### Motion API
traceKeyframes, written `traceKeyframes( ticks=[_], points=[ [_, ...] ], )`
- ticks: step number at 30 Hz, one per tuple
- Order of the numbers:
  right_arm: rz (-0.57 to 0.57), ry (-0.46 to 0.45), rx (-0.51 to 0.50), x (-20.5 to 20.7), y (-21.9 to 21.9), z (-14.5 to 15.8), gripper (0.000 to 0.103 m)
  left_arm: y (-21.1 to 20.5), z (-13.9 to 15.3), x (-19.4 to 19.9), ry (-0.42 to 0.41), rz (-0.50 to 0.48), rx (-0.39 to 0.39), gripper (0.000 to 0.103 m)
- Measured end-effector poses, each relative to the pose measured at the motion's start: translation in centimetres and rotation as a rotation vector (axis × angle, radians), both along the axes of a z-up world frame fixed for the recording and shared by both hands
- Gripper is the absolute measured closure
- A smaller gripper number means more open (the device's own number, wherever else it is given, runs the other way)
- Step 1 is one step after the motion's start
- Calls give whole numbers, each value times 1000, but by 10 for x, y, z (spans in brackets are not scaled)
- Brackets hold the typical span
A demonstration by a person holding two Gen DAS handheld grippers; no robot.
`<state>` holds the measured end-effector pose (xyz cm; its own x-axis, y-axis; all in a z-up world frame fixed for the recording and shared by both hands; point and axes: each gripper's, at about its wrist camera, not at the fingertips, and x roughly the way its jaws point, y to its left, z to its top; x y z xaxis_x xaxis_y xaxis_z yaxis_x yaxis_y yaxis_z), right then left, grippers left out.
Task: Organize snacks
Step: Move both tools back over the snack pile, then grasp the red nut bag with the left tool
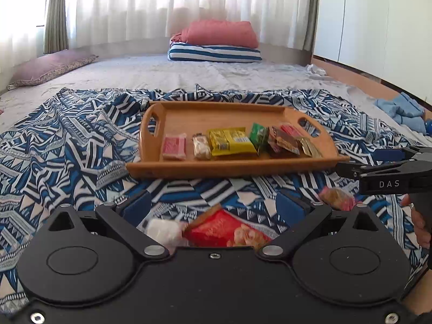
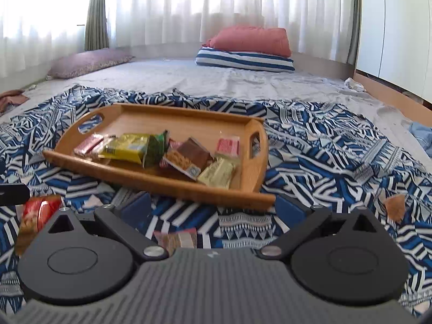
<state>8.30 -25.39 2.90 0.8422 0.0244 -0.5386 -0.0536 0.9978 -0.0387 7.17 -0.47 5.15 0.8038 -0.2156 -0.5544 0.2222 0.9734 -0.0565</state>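
While left view shows a hand (image 1: 421,224), right view doesn't.

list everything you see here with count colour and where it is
wooden tray: 1, tan, on the patterned cloth
snack packs in tray: about 8; pink, yellow, green, brown, gold; along its near edge
red snack pack: 1, on cloth between left gripper's fingers
white packet: 1, beside the red pack
pink snack pack: 1, on cloth between right gripper's fingers
patterned cloth: 1, blue and white, over the bed
pillows: 3; red on striped, purple at left
left gripper: black, open
right gripper: black, open
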Motion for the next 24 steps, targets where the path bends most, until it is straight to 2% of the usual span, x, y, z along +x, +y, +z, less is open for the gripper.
traceKeyframes(
  ticks=[8, 18, 22, 24],
  points=[
    [-13, 11, -48, -21, 4, -25, 0, -10, -17, -24, -44, 75, 30, 4],
    [-25, 28, -54, -22, 10, -44, 0, -27, -30, -27, -22, 72, 38, 5],
    [-21, 36, -54, -21, 11, -50, 0, -28, -31, -23, 9, 56, -7, 22],
    [-23, 34, -42, -21, 10, -53, 0, -29, -32, -19, 28, 64, -14, 27]
  ],
)
